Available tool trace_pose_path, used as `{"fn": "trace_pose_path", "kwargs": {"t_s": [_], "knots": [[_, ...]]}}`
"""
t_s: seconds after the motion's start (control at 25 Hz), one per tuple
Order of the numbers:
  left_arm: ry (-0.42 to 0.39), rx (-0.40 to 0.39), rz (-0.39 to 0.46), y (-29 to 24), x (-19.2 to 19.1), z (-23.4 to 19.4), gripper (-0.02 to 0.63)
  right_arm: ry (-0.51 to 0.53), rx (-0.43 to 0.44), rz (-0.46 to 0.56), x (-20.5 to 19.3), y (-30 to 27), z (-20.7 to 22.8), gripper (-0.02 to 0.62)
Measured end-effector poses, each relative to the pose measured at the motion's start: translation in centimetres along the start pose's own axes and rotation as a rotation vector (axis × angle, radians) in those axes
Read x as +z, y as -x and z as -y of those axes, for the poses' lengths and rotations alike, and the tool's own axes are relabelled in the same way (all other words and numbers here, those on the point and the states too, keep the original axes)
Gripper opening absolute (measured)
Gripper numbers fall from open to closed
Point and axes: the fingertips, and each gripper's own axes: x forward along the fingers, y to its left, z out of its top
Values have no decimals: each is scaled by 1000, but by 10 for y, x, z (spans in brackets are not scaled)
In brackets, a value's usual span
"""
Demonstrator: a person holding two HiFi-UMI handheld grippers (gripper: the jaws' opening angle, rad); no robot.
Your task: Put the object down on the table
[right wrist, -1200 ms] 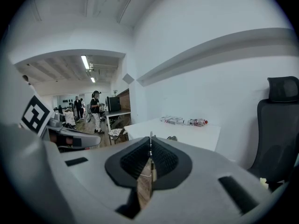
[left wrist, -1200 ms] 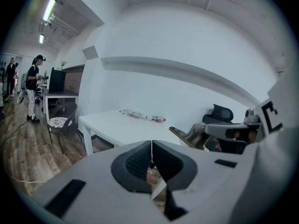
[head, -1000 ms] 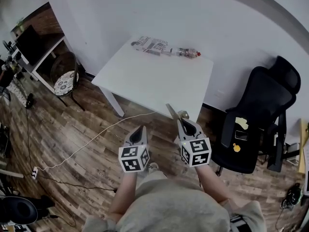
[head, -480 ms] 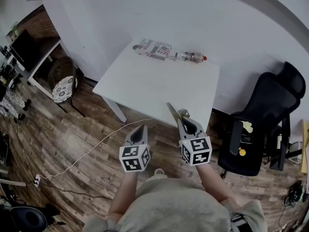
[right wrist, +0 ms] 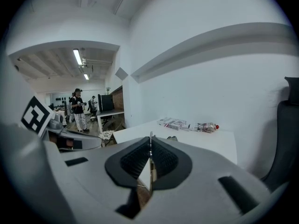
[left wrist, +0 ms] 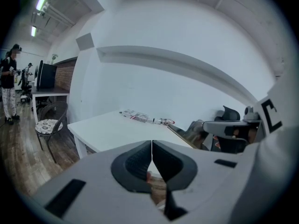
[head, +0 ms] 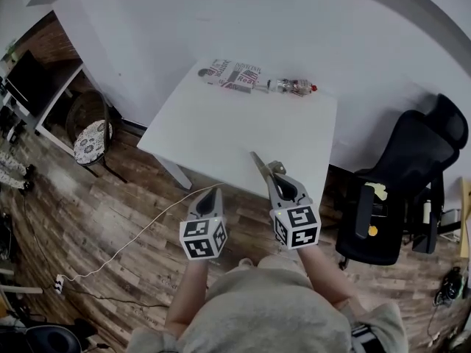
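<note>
Closest to the person, the left hand-held gripper has its jaws pressed together with nothing between them. It plays no part in the carrying. Just beside it, the right hand-held gripper is clamped on the object, a thin flat strip seen edge-on between the pads in the right gripper view. Its far end juts forward and to the left, past the jaw tips. What it is cannot be told for sure, and a small looped part sits next to it at the gripper's nose.

It looks light and stiff, since it sticks out without sagging. Being so thin, it is likely to pivot or slip in the pads, so a hold near the middle of its flat faces suits it. It should be lowered flat rather than dropped on its tip.

In the head view the object's tip overlaps the near edge of the white bench, so it is held in the air and not yet set down. The bench's near and middle parts are bare, and nothing stands in the way there.

Along the far edge lie a printed packet and a clear bottle with a red cap, well apart from any landing spot. A black office chair stands to the right of the bench. A white cable trails across the wooden floor to the left.
</note>
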Motion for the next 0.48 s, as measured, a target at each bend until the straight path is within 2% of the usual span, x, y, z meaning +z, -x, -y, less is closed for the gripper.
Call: {"fn": "trace_pose_path", "kwargs": {"t_s": [0.48], "knots": [[10,-2,-14,-43,8,-15,8,-5,-30,-26,-2,-44,29,14]]}}
